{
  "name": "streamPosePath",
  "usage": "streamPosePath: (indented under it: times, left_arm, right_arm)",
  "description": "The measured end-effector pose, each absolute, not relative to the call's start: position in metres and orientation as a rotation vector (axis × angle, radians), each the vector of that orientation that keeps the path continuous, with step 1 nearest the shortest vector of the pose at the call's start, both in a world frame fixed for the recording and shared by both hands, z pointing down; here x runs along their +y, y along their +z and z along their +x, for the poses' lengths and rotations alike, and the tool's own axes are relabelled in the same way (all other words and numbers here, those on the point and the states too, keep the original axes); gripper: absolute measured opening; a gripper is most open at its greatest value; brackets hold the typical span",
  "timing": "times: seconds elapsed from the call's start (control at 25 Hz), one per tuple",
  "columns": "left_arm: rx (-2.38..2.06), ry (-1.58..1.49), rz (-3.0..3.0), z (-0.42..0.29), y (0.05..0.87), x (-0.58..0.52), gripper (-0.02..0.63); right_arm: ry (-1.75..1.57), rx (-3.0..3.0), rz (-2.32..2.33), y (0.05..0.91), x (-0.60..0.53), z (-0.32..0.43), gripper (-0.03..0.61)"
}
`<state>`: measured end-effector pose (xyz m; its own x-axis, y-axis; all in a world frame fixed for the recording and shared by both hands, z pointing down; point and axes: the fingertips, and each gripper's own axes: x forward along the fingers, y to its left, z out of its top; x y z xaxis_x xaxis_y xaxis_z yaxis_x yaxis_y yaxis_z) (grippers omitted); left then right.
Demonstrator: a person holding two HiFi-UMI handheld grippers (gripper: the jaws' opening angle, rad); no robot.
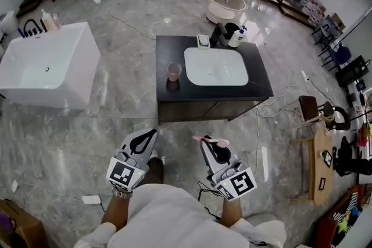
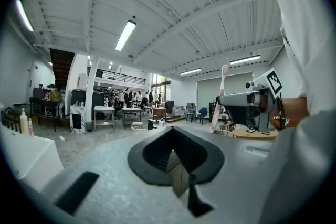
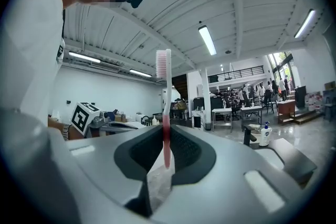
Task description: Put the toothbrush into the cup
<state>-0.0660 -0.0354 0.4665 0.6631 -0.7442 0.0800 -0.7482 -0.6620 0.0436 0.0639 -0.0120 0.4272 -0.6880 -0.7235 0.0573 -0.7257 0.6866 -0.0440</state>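
**Q:** Setting?
**A:** Open hall, grey marble floor (image 1: 116,119). A dark counter (image 1: 168,49) with one white basin (image 1: 216,67) stands far from the person.

**Q:** Grippers?
**A:** Two. The right gripper (image 3: 165,149) has its jaws clamped on the lower handle of the one pink toothbrush (image 3: 166,113), which sits crosswise to them. The left gripper (image 2: 176,157) has its jaws together with nothing between.

**Q:** Cup?
**A:** One pink cup (image 1: 174,71), upright on the counter just left of the basin, well apart from the toothbrush.

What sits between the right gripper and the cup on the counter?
In the head view, only grey floor and the black counter's front edge separate the right gripper, shut on the toothbrush, from the cup.
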Motion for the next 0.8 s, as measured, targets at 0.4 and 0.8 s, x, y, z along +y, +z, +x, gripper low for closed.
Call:
streamPosePath:
  times: [0.4,0.8]
  left_arm:
    - [-1.183,0.066,2.850,-0.090,0.456,-0.157,-0.002]
    - [-1.251,0.076,2.800,-0.064,0.463,-0.213,-0.002]
  right_arm:
    - [0.099,-2.808,1.237,0.423,-0.128,0.024,0.052]
    - [0.122,-2.791,1.136,0.440,-0.196,0.047,0.052]
